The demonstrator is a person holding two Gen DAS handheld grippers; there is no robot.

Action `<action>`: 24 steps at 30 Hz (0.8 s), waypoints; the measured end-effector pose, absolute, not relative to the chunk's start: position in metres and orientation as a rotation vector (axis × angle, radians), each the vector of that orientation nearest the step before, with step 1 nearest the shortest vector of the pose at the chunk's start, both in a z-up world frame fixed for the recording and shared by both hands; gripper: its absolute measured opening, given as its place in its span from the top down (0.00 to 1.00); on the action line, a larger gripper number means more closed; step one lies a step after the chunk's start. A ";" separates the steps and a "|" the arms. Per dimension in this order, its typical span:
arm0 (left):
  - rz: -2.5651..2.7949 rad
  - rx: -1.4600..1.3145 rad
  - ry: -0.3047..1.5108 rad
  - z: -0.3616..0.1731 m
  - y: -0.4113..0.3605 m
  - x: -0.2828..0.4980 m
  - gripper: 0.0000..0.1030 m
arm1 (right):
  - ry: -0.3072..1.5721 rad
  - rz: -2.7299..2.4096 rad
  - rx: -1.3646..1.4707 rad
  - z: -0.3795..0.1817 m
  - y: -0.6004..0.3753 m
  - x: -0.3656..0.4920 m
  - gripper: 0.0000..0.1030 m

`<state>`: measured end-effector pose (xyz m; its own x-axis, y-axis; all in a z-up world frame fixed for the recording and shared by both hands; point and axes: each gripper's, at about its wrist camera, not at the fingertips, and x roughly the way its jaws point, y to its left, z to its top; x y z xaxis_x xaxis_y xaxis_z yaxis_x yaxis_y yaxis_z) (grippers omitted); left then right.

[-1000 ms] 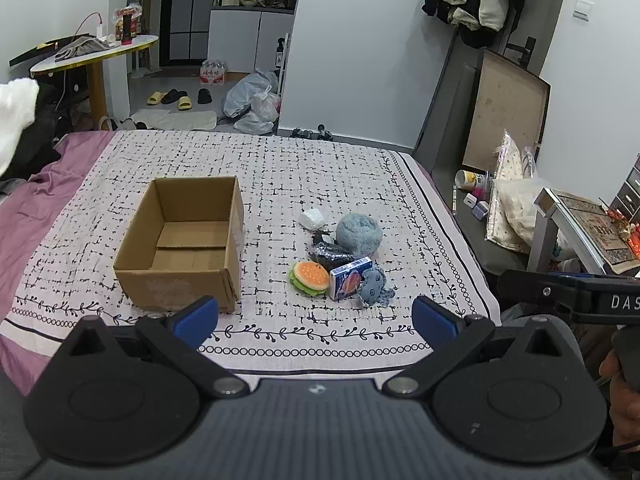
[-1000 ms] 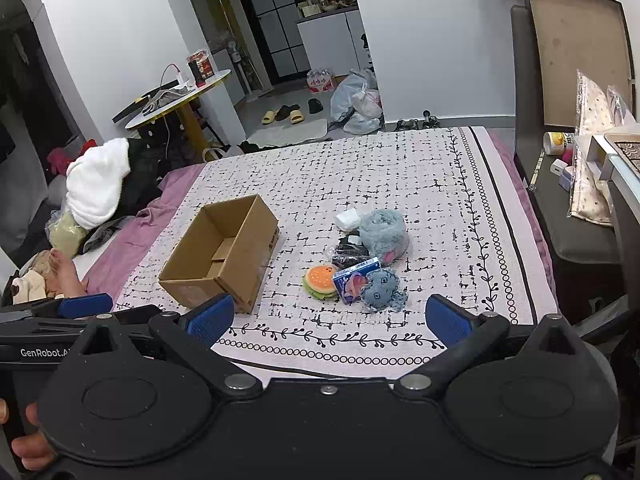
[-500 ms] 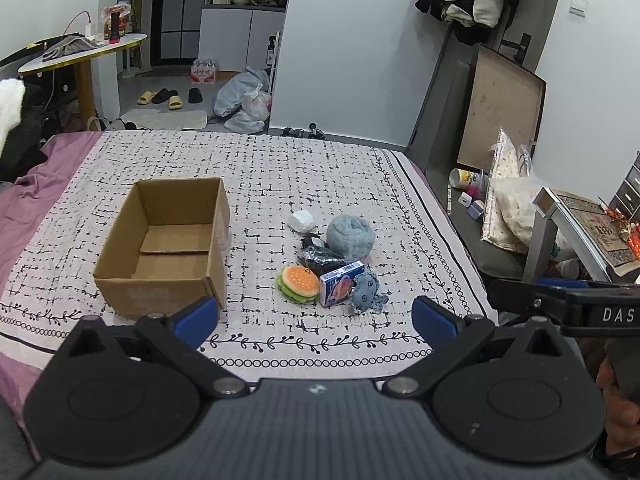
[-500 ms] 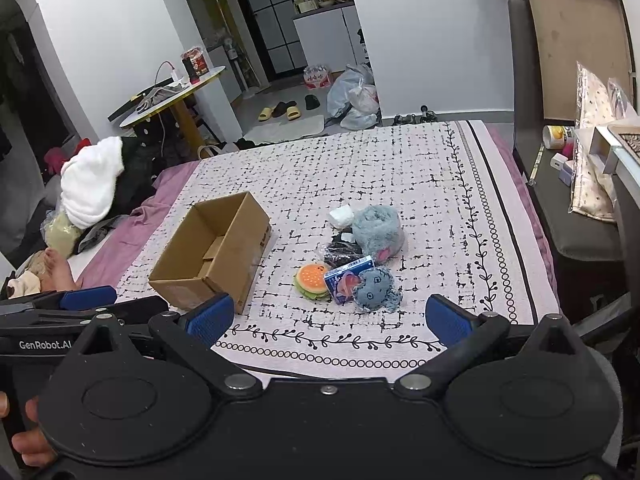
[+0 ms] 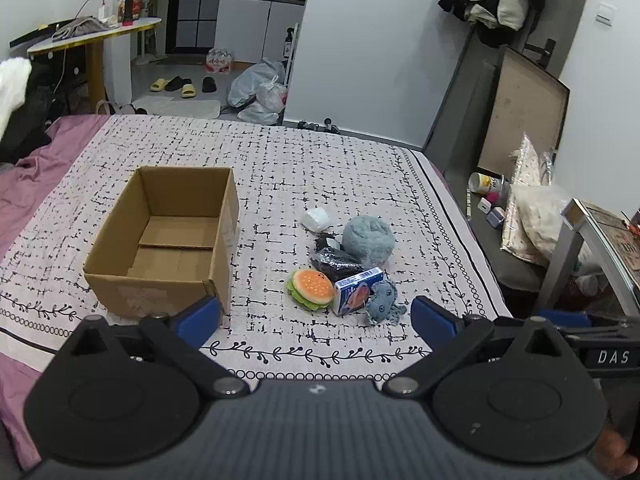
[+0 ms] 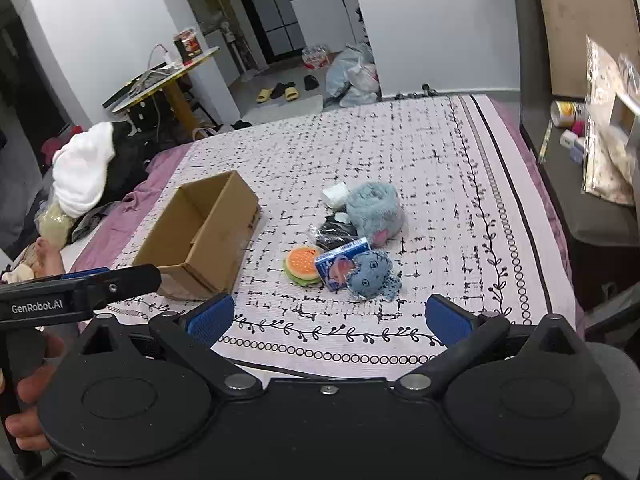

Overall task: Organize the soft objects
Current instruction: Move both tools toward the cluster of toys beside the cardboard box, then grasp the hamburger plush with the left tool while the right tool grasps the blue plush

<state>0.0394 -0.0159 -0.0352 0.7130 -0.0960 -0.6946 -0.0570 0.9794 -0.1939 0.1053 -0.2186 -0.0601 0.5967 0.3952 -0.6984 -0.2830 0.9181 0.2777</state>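
An empty cardboard box [image 5: 168, 240] [image 6: 204, 236] stands open on the patterned bed cover. To its right lies a small pile: a plush burger [image 5: 312, 289] [image 6: 303, 263], a blue carton [image 5: 357, 292] [image 6: 340, 264], a blue plush octopus [image 5: 382, 302] [image 6: 370, 270], a fluffy grey-blue roll [image 5: 368, 238] [image 6: 374, 210], a black packet [image 5: 334, 260] [image 6: 338, 230] and a white wad [image 5: 316, 219] [image 6: 335, 194]. My left gripper [image 5: 316, 320] is open over the bed's near edge, short of the pile. My right gripper [image 6: 328, 316] is open too, and holds nothing.
The bed cover [image 5: 280, 168] has bare room behind and right of the pile. A dark bench [image 6: 592, 216] with bags and bottles runs along the bed's right side. Clothes [image 6: 84, 172] are heaped at the left. The left gripper's body [image 6: 76, 292] shows at the right wrist view's left.
Both grippers have drifted forward and slightly down toward the bed, so box and pile look larger and nearer. Nothing on the bed moved; both stayed open.
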 end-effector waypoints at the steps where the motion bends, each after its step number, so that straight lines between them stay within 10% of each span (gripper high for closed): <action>1: -0.021 -0.211 0.780 -0.037 -0.015 0.042 0.03 | 0.850 0.386 0.148 -0.064 -0.219 0.108 0.00; 24: -0.038 -0.235 0.857 -0.089 -0.021 0.116 0.25 | 0.968 0.398 0.270 -0.127 -0.221 0.169 0.11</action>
